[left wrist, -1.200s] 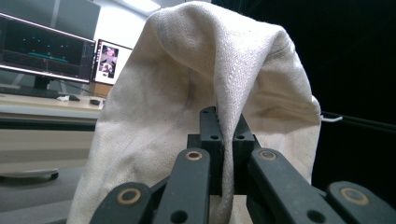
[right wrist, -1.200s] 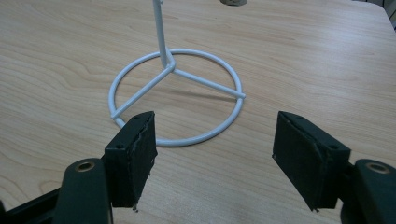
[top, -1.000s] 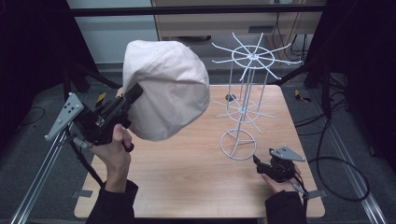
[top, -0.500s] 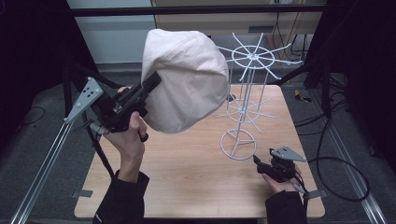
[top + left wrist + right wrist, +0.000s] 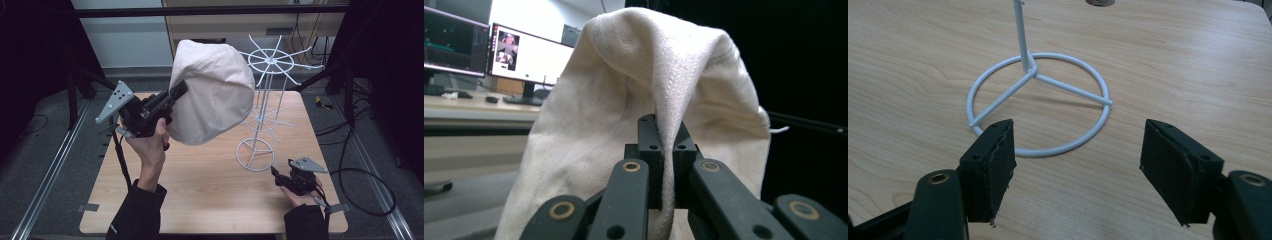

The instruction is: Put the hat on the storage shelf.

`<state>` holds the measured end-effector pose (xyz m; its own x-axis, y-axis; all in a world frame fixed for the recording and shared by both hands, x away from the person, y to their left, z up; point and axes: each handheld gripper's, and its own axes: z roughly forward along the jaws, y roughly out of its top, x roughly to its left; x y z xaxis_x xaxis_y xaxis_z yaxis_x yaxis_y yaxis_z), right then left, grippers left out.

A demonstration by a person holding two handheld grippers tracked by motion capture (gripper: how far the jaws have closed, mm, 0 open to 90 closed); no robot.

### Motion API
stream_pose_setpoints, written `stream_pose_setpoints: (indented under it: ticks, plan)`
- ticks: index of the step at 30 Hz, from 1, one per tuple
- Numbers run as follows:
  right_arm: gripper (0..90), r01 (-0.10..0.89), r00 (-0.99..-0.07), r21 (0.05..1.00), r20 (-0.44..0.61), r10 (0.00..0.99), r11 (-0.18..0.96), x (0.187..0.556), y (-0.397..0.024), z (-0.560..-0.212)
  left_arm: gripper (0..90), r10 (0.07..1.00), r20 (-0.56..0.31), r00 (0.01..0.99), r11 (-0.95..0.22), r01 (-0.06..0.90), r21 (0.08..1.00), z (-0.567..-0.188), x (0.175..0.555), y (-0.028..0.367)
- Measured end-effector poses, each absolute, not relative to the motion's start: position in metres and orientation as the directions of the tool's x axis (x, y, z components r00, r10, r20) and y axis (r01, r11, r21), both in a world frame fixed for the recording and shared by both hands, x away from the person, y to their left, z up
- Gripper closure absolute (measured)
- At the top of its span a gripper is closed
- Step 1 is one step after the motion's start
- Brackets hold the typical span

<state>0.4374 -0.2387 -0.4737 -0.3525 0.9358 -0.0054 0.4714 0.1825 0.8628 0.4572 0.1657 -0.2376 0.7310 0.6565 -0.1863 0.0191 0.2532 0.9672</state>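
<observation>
My left claw (image 5: 181, 90), jaws clamped tight on a fold of the cream cotton bucket hat (image 5: 212, 97), has carried it across to the left of the white wire hat stand (image 5: 267, 107), nearly touching its spokes. Hanging it looks next. My right claw (image 5: 278, 175) waits wide open and empty beside the stand's ring base.

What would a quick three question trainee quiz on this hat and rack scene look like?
1. True or false: the left tool is shut on the cream hat.
2. The right tool has its jaws: A open, B shut on the rack base?
3. What white thing stands on the table?

Key: 1 true. 2 A. 3 The wire rack.
</observation>
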Motion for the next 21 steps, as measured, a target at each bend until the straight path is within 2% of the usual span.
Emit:
stream_pose_setpoints:
  ticks: [21]
  plan:
    - [30.2, 0.479, -0.351, 0.86, 0.003, 0.936, 0.177, 0.437, -0.238, -0.474, 87.7, 0.679, -0.183, 0.71, 0.17, 0.091, 0.981, -0.268, 0.473, 0.165]
